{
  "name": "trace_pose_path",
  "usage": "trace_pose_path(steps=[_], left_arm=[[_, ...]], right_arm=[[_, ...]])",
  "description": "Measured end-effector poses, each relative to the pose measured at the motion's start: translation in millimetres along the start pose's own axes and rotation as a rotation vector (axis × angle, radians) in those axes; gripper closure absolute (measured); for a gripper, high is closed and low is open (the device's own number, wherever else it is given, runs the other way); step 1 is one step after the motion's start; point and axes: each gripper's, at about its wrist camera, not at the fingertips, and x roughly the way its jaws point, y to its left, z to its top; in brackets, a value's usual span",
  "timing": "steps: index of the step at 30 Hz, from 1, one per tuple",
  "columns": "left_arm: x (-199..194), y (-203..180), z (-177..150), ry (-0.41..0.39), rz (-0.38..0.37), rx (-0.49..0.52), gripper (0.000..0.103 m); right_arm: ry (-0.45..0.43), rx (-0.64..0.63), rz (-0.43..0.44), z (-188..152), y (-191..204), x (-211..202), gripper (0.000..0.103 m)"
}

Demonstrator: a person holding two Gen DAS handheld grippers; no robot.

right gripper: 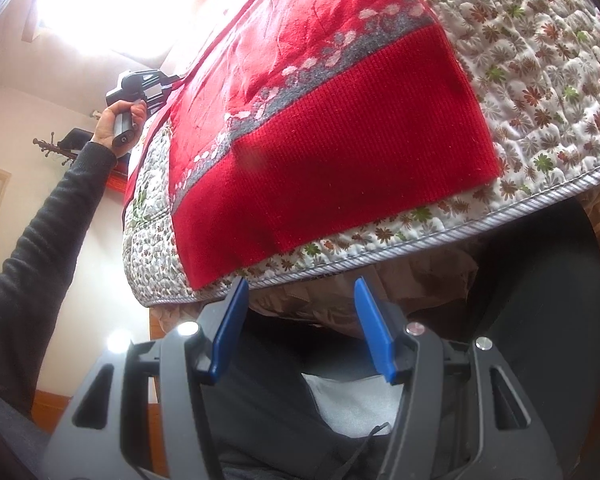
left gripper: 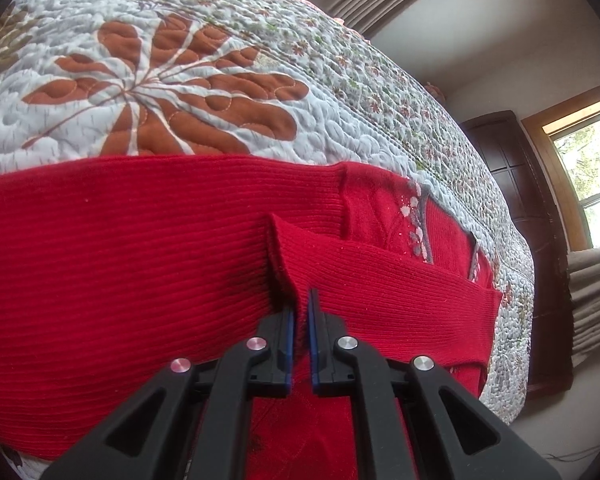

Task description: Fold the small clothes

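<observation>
On the quilted bed (left gripper: 180, 80), the red sweater (left gripper: 120, 260) is laid out flat and looks only partly folded, with a ribbed sleeve cuff pinched between the nearly closed blades of the left tool (left gripper: 301, 336). The right tool (right gripper: 298, 328) is held wide apart and empty off the bed's edge, so most of the folding is probably still left.

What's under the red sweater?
The red sweater lies on a flowery quilt, which shows all around its edges. The quilt directly beneath is covered, so anything else hidden there can't be seen. The left hand-held gripper pinches a fold of it.
</observation>
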Motion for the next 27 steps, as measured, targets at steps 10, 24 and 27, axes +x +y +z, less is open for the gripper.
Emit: trace_pose_path(steps=[10,24,27], left_arm=[[-6.9,8.3,2.5,-0.027,-0.016,-0.036,0.098],[-9.9,32.7,-4.4,-0.026,-0.016,-0.075,0.098],[-11.1,28.7,-5.3,-0.024,-0.005,-0.055,0.098]], right_arm=[[0.005,0.003,0.002,-2.4,-1.2,1.5,0.047],[0.025,-0.01,0.008,-3.0,4.6,8.6,0.047],[0.021,-0.008,0.008,-4.0,4.2,7.1,0.047]])
